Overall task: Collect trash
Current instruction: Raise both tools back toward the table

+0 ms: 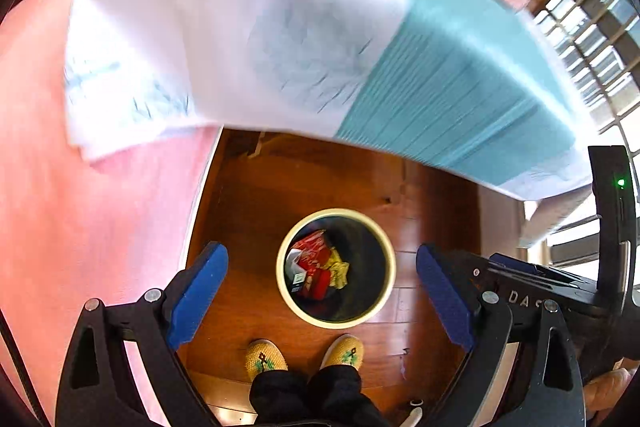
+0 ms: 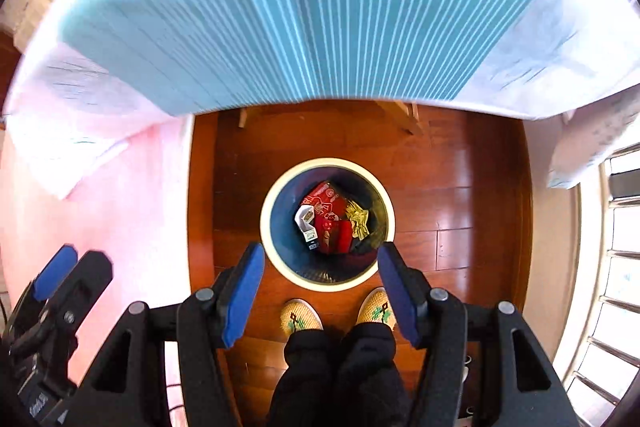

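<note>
Bin (image 2: pixel 280 267) sits on the wood floor just ahead of the person's slippers (image 2: pixel 301 315), already holding red packaging (image 2: pixel 330 217) and a yellow wrapper (image 2: pixel 358 221). Left gripper (image 1: pixel 322 301) and right gripper (image 2: pixel 320 291) both hang over it, jaws spread, nothing between the pads. Blurred teal-and-white sheet (image 2: pixel 304 7) fills the upper view, probably the table covering. Next: look for leftover trash there, grip it mid-body, release only when centred over the rim.
</note>
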